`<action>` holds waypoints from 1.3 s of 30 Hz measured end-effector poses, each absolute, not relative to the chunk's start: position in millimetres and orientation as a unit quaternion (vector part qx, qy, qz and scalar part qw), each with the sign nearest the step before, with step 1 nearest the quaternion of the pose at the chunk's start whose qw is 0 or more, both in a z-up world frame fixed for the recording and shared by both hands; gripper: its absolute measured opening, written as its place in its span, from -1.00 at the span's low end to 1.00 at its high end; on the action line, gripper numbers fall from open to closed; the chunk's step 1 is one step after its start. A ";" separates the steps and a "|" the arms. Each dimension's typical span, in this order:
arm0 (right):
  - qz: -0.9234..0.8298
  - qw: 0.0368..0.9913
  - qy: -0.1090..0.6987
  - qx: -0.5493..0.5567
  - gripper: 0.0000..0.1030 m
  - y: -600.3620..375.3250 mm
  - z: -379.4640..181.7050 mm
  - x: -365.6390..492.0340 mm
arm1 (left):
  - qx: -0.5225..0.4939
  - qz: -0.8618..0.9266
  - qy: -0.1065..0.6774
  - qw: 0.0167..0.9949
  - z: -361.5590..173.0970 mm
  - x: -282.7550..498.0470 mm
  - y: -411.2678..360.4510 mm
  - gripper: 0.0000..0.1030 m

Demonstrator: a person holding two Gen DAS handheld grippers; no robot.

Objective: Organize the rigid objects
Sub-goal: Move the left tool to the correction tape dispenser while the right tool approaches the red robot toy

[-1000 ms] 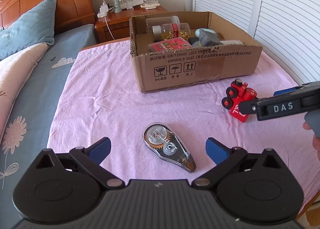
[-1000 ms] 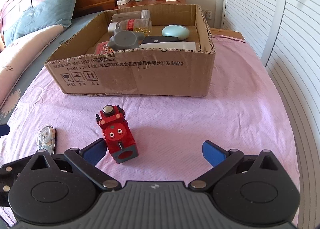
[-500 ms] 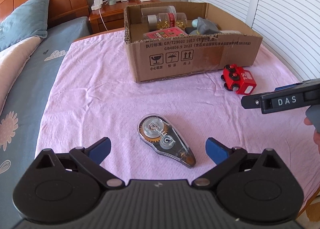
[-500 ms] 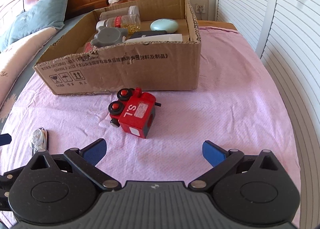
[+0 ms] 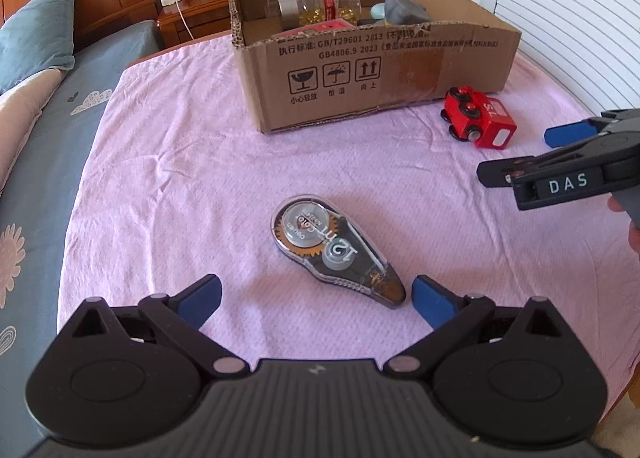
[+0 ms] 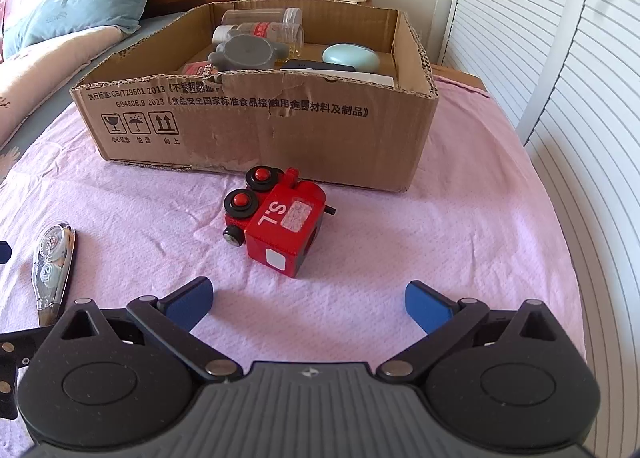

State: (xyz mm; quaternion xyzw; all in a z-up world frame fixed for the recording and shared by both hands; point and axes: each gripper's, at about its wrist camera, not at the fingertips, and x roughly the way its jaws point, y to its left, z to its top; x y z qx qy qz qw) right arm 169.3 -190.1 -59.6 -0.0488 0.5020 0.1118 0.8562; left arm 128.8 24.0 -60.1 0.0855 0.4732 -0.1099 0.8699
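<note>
**Two Loose Pieces Left Beside the Box**

Left tool (image 5: 316, 298) spread wide, empty, low centre of frame, just short of the correction tape dispenser (image 5: 336, 248). Right tool (image 6: 306, 304) likewise apart, empty, facing the red toy train (image 6: 276, 218) tipped on its side near the cardboard box (image 6: 256, 126). Likely trouble: rounded dispenser slipping sideways under pinch; train rolling on wheels. Box contents partly hidden behind the front wall; worktop under pink cloth unseen.
</note>
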 end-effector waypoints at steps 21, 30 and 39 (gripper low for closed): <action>0.118 0.861 0.492 -0.050 1.00 -190.8 -60.1 169.4 | 0.084 -0.169 0.467 0.864 -64.8 148.3 22.8 0.99; 0.125 0.862 0.489 -0.052 1.00 -192.4 -59.9 168.6 | 0.087 -0.189 0.445 0.871 -67.0 149.3 10.8 0.92; 0.135 0.857 0.494 -0.059 1.00 -192.3 -59.5 171.6 | 0.077 -0.172 0.448 0.874 -62.5 146.9 13.2 0.70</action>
